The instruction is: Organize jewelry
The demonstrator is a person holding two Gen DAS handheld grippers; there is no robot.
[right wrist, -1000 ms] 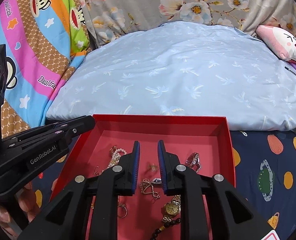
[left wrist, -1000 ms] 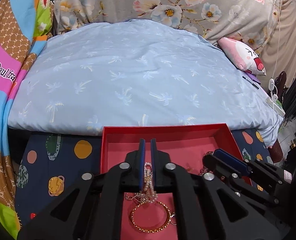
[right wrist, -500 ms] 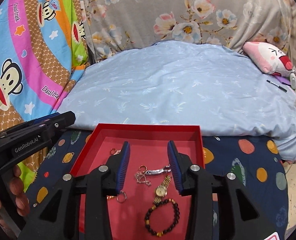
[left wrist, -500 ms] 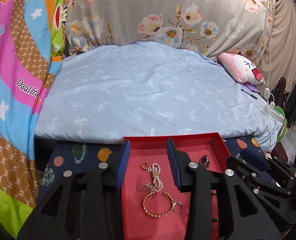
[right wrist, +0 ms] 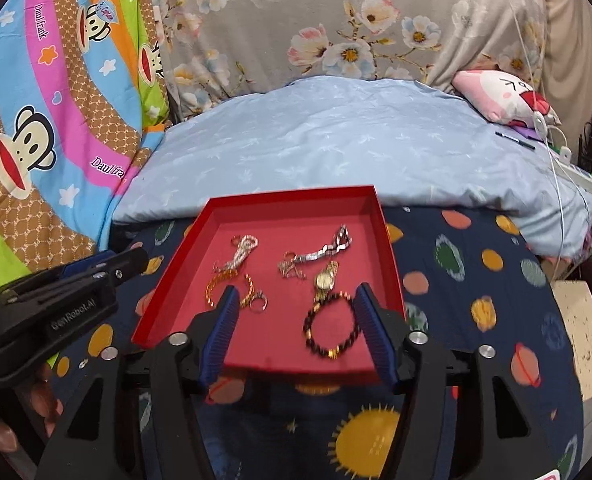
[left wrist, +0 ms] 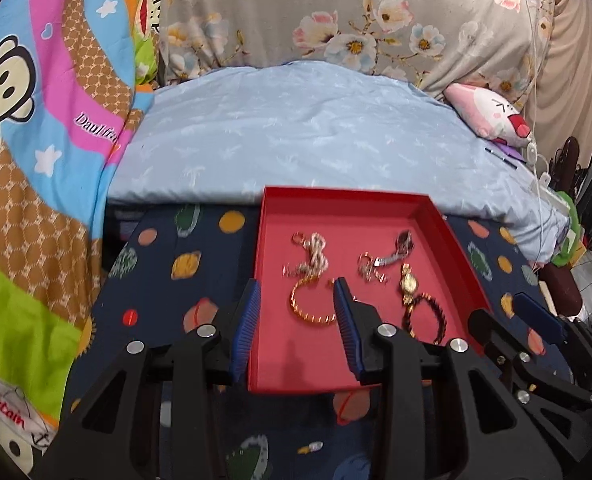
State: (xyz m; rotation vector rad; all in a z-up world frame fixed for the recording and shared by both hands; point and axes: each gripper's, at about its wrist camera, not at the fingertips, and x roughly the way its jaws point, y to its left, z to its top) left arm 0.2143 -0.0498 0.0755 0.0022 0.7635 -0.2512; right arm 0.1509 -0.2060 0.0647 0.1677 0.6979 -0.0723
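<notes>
A red tray lies on a dark planet-print cloth and holds the jewelry. In it lie a pearl strand, a gold bangle, a silver chain bracelet, a gold watch and a dark bead bracelet. My left gripper is open and empty above the tray's near left part. My right gripper is open wide and empty above the tray's near edge.
A light blue pillow lies behind the tray. A colourful monkey-print blanket is on the left. A pink plush toy and white cables are at the right.
My left gripper opened, let go of the pearl strand into the tray and pulled back. My right gripper opened wider and also drew back and up from the tray.
</notes>
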